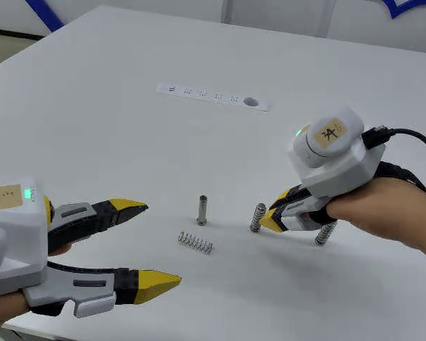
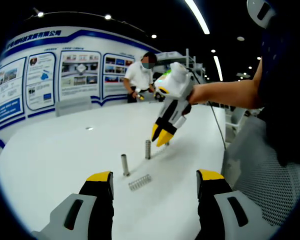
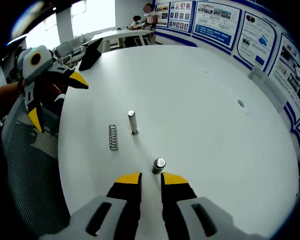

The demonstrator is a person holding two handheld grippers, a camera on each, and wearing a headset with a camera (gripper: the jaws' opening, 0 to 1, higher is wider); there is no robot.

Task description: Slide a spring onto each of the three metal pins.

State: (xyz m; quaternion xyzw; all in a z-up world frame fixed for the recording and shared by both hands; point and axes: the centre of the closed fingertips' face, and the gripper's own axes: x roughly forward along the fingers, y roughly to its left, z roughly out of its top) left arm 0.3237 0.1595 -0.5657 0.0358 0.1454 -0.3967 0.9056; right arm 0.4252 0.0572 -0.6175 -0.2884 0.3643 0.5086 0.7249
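The loose coiled steel spring (image 1: 195,242) lay flat on its side on the white bench (image 1: 113,121). It was just beside the bare grey metal pin (image 1: 202,210), which stood upright with nothing on it.

To the right of that pin in the head view stood a second upright pin wearing a spring (image 1: 258,217). Farther right was a third spring-covered pin (image 1: 326,232), partly hidden behind your right hand-held gripper (image 1: 273,222).

That hand-held gripper's yellow tips pointed down at the bench between the two spring-covered pins, just beside the second one; I could not tell whether they touched it. In the right gripper view its jaws sat close to each other with a narrow gap between them and nothing in it, and the round top of a spring-covered pin was just ahead of the tips. Your right hand (image 1: 383,206) was wrapped around its body.

Your left hand-held gripper (image 1: 145,245) was low at the left of the head view, with its jaws spread wide apart and nothing held. In the left gripper view the loose spring lay ahead of it, between the lines of the two jaws.

Well back on the bench lay a long white printed strip (image 1: 213,96).
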